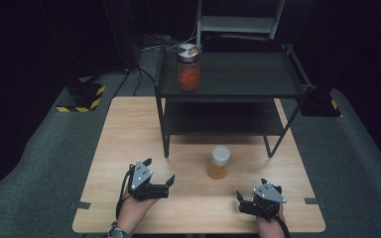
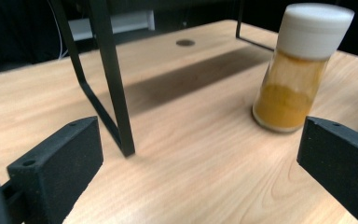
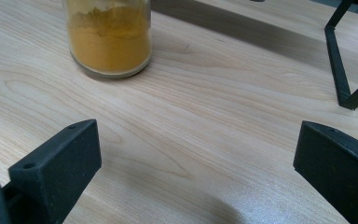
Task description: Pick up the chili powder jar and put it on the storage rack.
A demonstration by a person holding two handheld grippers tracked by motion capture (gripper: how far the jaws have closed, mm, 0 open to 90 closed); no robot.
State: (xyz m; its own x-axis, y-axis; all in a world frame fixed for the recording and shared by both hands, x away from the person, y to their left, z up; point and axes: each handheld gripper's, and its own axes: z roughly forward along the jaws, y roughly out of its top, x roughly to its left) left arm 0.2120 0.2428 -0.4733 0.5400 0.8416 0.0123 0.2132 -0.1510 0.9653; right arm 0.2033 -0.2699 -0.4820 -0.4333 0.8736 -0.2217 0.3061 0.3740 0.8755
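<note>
Spice jar (image 1: 219, 162) of yellow powder, white-capped, stands upright on the wooden table (image 1: 129, 129), just near of the black two-tier shelf (image 1: 228, 89). High view alone shows a red-filled jar (image 1: 188, 67) on the shelf's top left. Left gripper (image 1: 158, 171) and right gripper (image 1: 244, 198) flank the spice jar, jaws spread, empty.
</note>
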